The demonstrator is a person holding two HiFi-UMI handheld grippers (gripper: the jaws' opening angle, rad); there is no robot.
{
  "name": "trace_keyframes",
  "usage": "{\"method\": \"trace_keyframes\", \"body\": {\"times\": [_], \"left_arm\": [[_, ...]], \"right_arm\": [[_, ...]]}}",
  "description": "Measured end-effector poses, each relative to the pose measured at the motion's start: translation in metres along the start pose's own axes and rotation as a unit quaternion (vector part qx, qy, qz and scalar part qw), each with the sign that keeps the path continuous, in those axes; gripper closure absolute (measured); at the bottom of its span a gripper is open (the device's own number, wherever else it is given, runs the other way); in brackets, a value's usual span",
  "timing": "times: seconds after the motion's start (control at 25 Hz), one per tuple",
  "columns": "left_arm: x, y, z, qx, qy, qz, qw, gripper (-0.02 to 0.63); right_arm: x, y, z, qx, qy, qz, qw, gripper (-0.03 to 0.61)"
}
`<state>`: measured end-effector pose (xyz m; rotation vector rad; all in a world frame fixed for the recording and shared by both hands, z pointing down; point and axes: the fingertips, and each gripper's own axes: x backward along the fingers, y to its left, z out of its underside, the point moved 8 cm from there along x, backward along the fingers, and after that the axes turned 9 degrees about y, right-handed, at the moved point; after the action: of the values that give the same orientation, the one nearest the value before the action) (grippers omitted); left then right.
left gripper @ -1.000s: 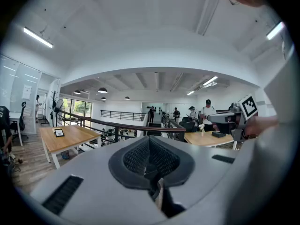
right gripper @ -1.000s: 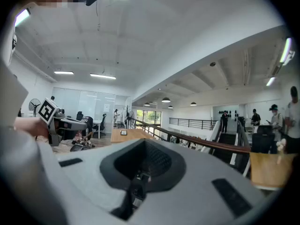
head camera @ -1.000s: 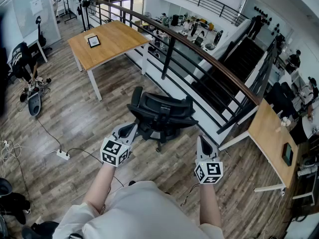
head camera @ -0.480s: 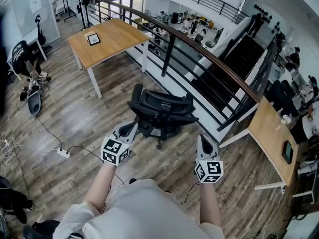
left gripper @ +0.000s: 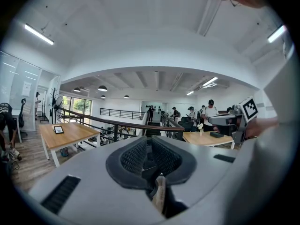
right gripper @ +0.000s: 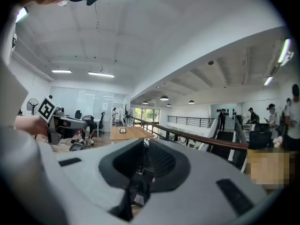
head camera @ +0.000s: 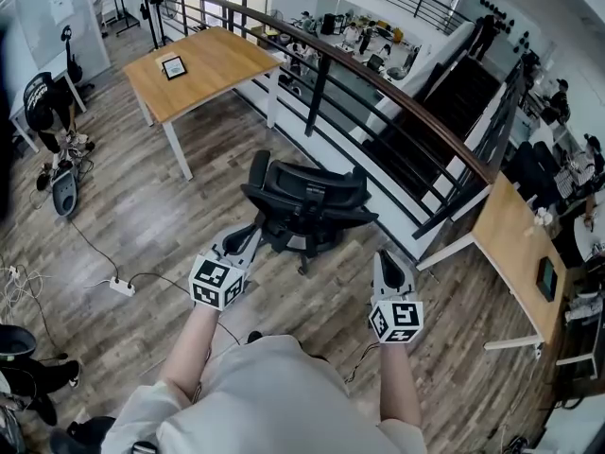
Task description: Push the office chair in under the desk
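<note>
At 12 o'clock from the person, on the grey-brown wood plank floor (head camera: 142, 225), stands the black mesh office chair on castors (head camera: 307, 204). It is out in the open, beside the black metal railing with a brown handrail (head camera: 378, 93) and well apart from the light wooden rectangular worktop on white legs (head camera: 213, 69) at 11 o'clock. A small dark-framed tablet (head camera: 174, 66) lies flat on that worktop. A 2nd light wooden worktop (head camera: 515, 253) sits at 3 o'clock.

Both tools are held out roughly level toward the chair. The left gripper (head camera: 248, 239) is at 11 o'clock, its tip close to the chair's near left side; whether it touches cannot be told. Its fingers (left gripper: 133, 157) have just been opening and stand only a narrow slit apart, with nothing between them. The right gripper (head camera: 383, 261) is at 1 o'clock, just clear of the chair's right side. Its fingers (right gripper: 162, 161) have likewise just been opening and are parted by a thin gap, gripping nothing.

A white power strip (head camera: 120, 288) with its cable lies on the floor at 9 o'clock.
</note>
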<state>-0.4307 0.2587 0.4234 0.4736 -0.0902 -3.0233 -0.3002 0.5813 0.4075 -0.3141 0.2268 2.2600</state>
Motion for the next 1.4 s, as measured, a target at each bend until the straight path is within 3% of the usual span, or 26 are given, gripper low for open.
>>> {"method": "trace_keyframes", "body": {"times": [0.44,1.4], "left_arm": [[-0.001,0.017,0.008,0.008,0.012,0.002,0.9999,0.440],[-0.011,0.056,0.039,0.001,0.050,0.050,0.9975,0.440]], "right_arm": [[-0.007,0.010,0.005,0.002,0.015,0.014,1.000,0.468],[-0.017,0.045,0.029,0.002,0.064,0.055,0.996,0.466]]}}
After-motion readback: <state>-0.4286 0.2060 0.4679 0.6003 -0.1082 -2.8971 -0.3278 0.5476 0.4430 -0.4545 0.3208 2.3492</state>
